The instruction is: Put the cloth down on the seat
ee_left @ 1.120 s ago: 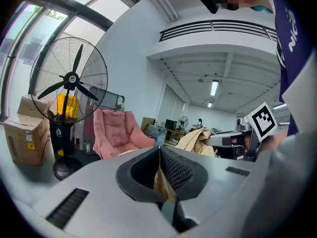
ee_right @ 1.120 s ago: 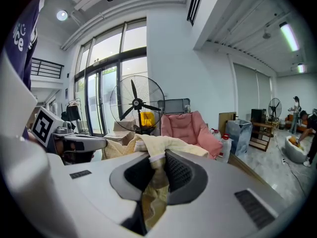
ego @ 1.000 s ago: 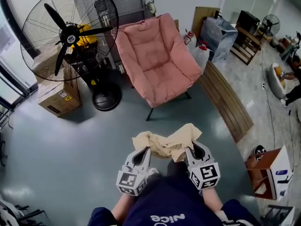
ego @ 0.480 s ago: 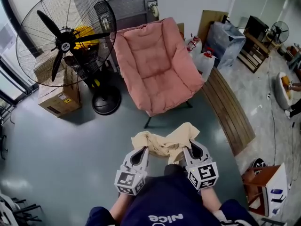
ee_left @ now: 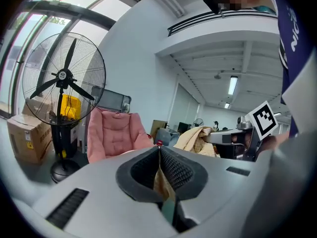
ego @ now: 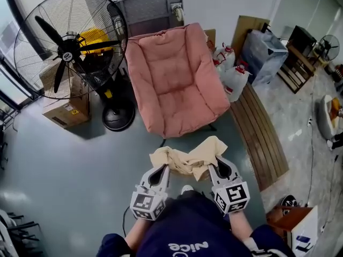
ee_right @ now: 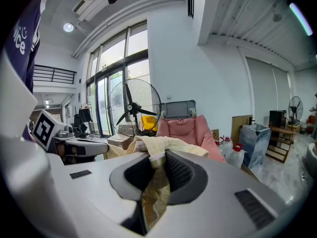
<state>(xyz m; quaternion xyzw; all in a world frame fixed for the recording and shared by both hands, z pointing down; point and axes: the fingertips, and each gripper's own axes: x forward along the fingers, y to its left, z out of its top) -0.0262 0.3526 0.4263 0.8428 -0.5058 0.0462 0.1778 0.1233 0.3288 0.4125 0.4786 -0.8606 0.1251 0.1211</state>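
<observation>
A crumpled beige cloth (ego: 188,157) hangs in the air between my two grippers, just in front of the pink cushioned chair (ego: 174,79). My left gripper (ego: 166,166) is shut on the cloth's left end, a strip of fabric pinched between its pads (ee_left: 159,175). The right gripper (ego: 211,166) is shut on the cloth's right end, and folds of cloth (ee_right: 154,182) bulge out of its jaws. The pink chair (ee_left: 115,135) stands ahead in the left gripper view, and the chair (ee_right: 185,129) also shows in the right gripper view. Its seat is bare.
A big black pedestal fan (ego: 69,42) stands left of the chair, with a cardboard box (ego: 64,111) behind it. Water jugs (ego: 236,79) and a wooden slatted bench (ego: 260,133) lie to the chair's right. A wooden stand (ego: 284,218) is at lower right.
The view has drawn closer to the pink chair, which now sits lower and larger in frame. Both grippers keep the same hold on the cloth.
</observation>
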